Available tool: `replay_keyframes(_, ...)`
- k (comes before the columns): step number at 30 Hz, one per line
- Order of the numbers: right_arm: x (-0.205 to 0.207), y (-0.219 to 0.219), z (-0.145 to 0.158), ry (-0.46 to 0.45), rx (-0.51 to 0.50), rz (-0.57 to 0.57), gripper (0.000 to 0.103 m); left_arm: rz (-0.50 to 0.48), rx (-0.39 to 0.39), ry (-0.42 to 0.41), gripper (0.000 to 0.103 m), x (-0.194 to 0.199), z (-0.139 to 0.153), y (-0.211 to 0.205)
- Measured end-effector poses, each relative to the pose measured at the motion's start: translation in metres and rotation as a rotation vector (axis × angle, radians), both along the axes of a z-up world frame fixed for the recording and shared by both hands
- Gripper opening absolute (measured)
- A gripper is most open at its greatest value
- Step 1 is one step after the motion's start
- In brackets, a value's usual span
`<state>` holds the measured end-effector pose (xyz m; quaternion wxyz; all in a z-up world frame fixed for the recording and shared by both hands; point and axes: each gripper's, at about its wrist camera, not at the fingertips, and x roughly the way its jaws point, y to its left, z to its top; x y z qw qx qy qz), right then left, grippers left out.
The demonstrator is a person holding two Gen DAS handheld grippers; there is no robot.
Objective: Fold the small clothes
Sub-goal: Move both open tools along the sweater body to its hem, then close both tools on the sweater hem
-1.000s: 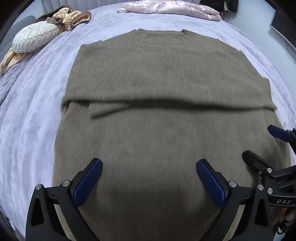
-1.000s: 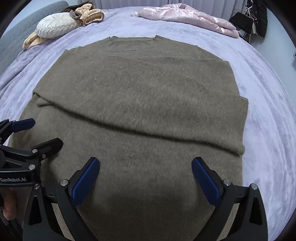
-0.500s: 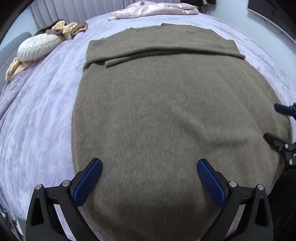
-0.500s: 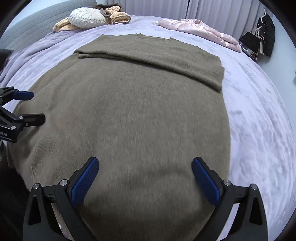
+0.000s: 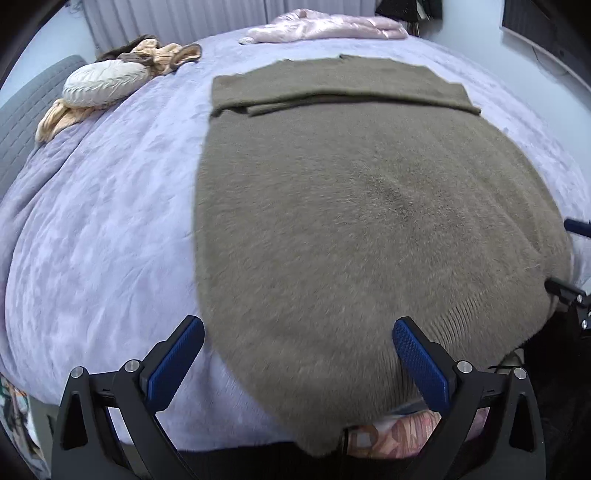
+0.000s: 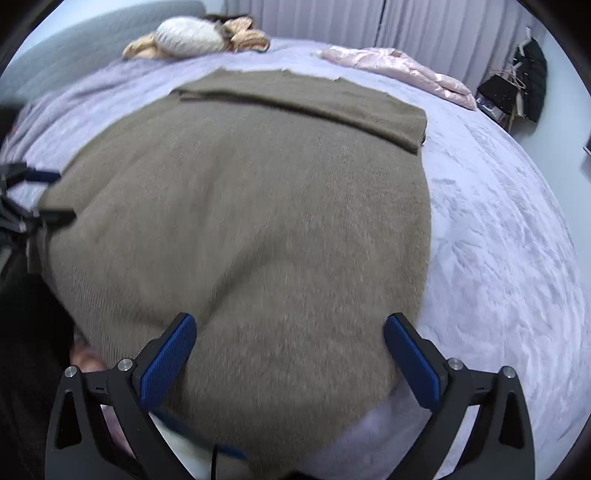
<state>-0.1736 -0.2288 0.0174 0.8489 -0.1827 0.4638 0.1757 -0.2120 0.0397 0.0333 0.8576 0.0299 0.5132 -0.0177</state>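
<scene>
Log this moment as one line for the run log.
garment: olive sweater flat on lavender bedspread | sleeves folded across chest | left gripper open | right gripper open | hem ungrasped

A fuzzy, matt knit sweater (image 5: 369, 221) lies on a plush lavender blanket (image 5: 110, 221); satiny pink jacket (image 5: 325, 29) glossy.

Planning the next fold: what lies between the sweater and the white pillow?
Only bare lavender bedspread between the olive sweater and the white pillow, in the left wrist view.
</scene>
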Motion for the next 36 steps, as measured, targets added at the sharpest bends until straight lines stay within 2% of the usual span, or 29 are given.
replay_keyframes(1,-0.004,-0.001,0.001,0.004,-0.038,0.01,0.102,0.006,-0.028,0.007,0.103,-0.004,-0.001,0.006)
replay_keyframes(3,-0.02,-0.012,0.008,-0.005,-0.038,0.004,0.102,0.017,-0.097,0.033,0.103,-0.009,-0.007,0.019)
replay_keyframes(6,-0.031,-0.033,0.01,0.027,0.05,-0.048,0.102,0.058,-0.205,0.076,0.103,-0.011,-0.021,0.036)
replay_keyframes(13,-0.024,-0.063,0.005,0.109,0.29,-0.175,0.102,0.123,-0.364,0.061,0.103,-0.016,-0.024,0.051)
replay_keyframes(15,-0.021,-0.063,0.0,0.118,0.331,-0.188,0.102,0.134,-0.377,0.063,0.103,-0.013,-0.024,0.049)
replay_keyframes(18,-0.012,-0.058,-0.006,0.123,0.337,-0.2,0.103,0.108,-0.39,0.07,0.103,-0.007,-0.022,0.037)
replay_keyframes(23,-0.016,-0.049,-0.003,0.138,0.428,-0.137,0.103,0.112,-0.381,0.07,0.103,0.002,-0.028,0.024)
replay_keyframes(28,-0.018,-0.052,-0.006,0.149,0.494,-0.126,0.099,0.125,-0.433,0.042,0.102,0.001,-0.024,0.029)
replay_keyframes(31,-0.018,-0.055,-0.006,0.149,0.509,-0.133,0.087,0.12,-0.423,0.028,0.102,-0.001,-0.025,0.029)
replay_keyframes(33,-0.017,-0.058,-0.005,0.159,0.527,-0.129,0.071,0.116,-0.425,0.015,0.099,-0.003,-0.023,0.029)
replay_keyframes(36,-0.02,-0.058,-0.004,0.177,0.56,-0.091,0.067,0.099,-0.461,0.001,0.098,-0.008,-0.024,0.036)
